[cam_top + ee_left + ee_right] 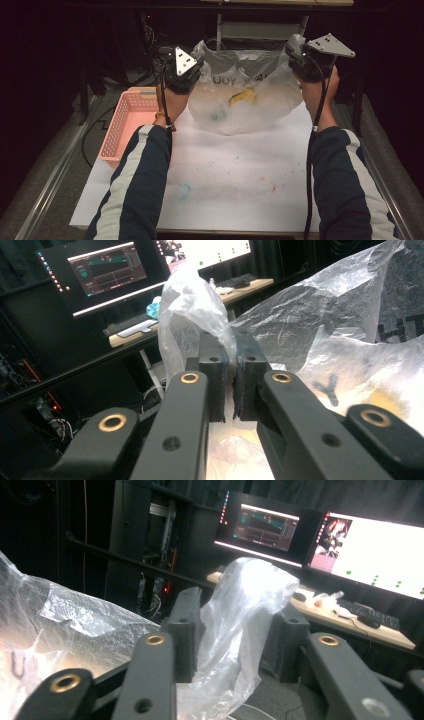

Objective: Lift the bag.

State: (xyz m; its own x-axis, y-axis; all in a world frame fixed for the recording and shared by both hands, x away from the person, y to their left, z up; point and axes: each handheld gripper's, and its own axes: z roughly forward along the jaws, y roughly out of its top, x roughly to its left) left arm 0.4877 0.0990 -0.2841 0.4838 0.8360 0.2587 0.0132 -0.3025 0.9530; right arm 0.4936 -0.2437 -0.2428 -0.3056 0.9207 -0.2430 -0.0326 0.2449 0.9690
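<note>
A clear plastic bag (245, 100) rests its bottom on the white table cover (240, 175), its two handles raised. Inside it lie a yellow item (242, 96) and a small teal item (218, 115). My left gripper (199, 64) is at the bag's left handle; in the left gripper view the left gripper (234, 360) has its jaws pressed together on the handle (192, 305). My right gripper (294, 52) is at the right handle. In the right gripper view the right gripper (235, 625) has its jaws well apart, with the loose handle film (245, 605) standing between them.
A pink plastic basket (127, 122) sits at the table's left edge, beside my left forearm. Faint teal and orange stains (183, 191) mark the cover near the front. Metal rails run along both table sides. Monitors (370, 545) and a desk stand beyond the table.
</note>
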